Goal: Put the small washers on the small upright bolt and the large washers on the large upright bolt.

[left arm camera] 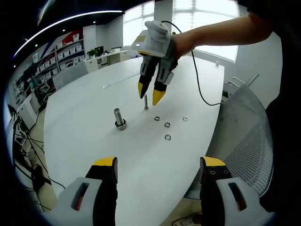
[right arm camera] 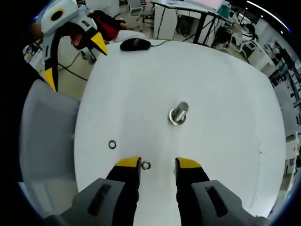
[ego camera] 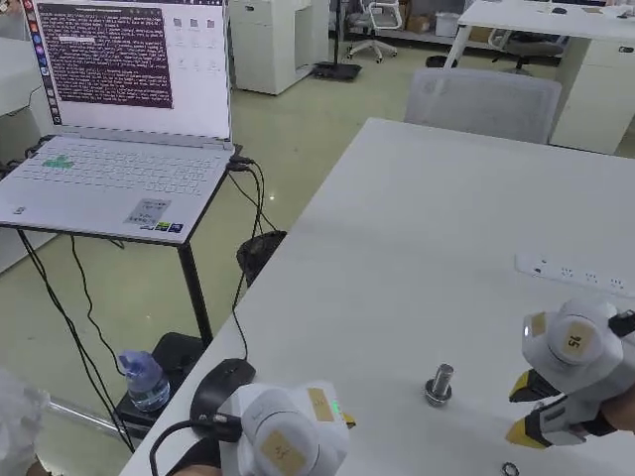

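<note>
Large bolt [left arm camera: 119,117]: upright on the white surface [left arm camera: 84,136], toward its near edge.
Small bolt [left arm camera: 146,102]: upright, just right of the large bolt and apart from it.
Right gripper [left arm camera: 149,95]: hangs over the small bolt, jaws apart, tips flanking its top.
Washers [left arm camera: 167,125]: four lie flat and loose on the surface, right of the small bolt.
Left gripper [left arm camera: 160,162]: jaws wide apart, by the near edge, beside a mouse [ego camera: 220,387].

Left gripper [left arm camera: 160,162] held at the desk's [ego camera: 417,248] edge, jaws wide apart, empty. Right gripper [left arm camera: 149,95] points downward, jaws parted, empty.
</note>
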Tool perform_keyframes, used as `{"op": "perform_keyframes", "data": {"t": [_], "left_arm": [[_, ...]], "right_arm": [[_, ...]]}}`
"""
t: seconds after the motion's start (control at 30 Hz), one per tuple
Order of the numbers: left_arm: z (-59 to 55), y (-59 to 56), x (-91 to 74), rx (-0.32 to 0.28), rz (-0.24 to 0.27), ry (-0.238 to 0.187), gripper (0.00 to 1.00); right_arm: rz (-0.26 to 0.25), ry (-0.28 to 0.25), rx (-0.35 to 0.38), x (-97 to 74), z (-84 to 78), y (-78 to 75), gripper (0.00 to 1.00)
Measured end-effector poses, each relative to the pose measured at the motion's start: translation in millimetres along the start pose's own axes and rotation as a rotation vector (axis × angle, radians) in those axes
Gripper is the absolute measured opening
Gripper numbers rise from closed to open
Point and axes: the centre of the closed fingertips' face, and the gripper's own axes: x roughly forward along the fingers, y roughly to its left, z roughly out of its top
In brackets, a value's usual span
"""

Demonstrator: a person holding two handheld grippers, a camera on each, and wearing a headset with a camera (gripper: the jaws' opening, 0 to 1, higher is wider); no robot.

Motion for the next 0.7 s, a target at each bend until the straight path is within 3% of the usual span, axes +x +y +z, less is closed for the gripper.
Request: {"op": "perform_keyframes", "data": {"t": [0.3, 0.7], "left_arm": [[-0.8, 0.2, -0.6, 0.001, -0.002, 0.001, 0.70], [-2.0, -0.9, 0.4, -0.005, -0.004, 0.004, 0.70]], "right_arm": [[0.009, -0.003, 0.031, 3.7, -11.4, 11.6, 0.30], [0.023, 0.018, 0.062, 30.1, -31.2, 16.1, 0.30]]}}
